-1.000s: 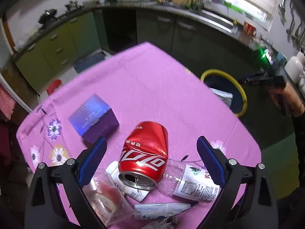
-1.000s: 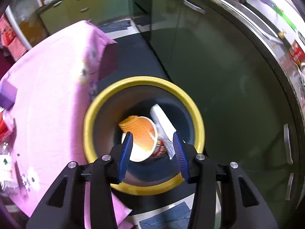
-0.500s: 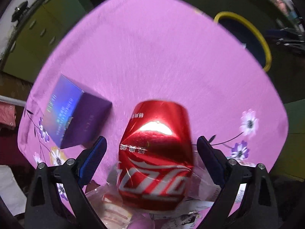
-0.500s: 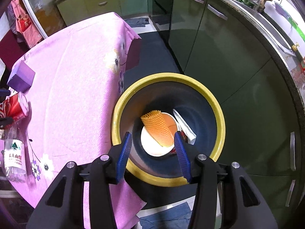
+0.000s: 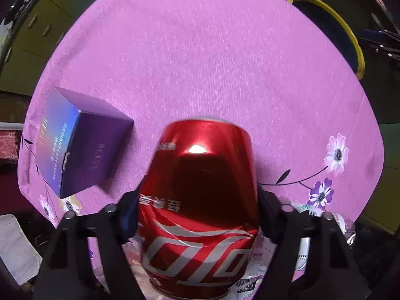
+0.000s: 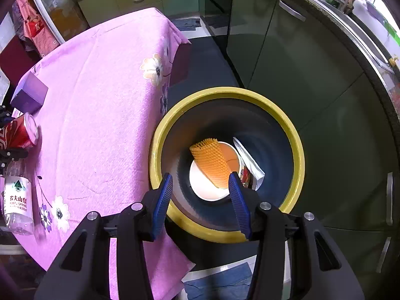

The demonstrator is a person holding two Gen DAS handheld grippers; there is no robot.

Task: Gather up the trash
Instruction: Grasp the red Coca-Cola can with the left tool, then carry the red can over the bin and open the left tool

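trash is what is being gathered, and the piece in hand is a dented red cola can [image 5: 200, 200] lying on its side on the bench [image 5: 212, 62], which wears a pink flowered cloth. the left tool [image 5: 197, 212] points straight down over it with the can between its blue pads, and the jaws are closing; they look to be right against the can's sides, though whether they have bitten yet i cannot tell for sure. so the step looks like the grasp of the can. the next move, i'd judge, calls for a firm but not crushing squeeze, a straight lift clear of the litter under it, then a carry across the bench to the bin.

just beside the can sits a purple carton [image 5: 80, 145], and clear plastic wrappers and a water bottle [image 6: 17, 197] lie around the can's near end.

the right tool [image 6: 200, 195] hovers above the yellow-rimmed bin [image 6: 297, 150] on the floor by the bench's edge, its jaws partly apart and holding nothing. inside the bin lie a white paper bowl [image 6: 200, 185], an orange foam net [image 6: 212, 160] across it, a white wrapper [image 6: 250, 162] and a bit of printed packaging i can't name.
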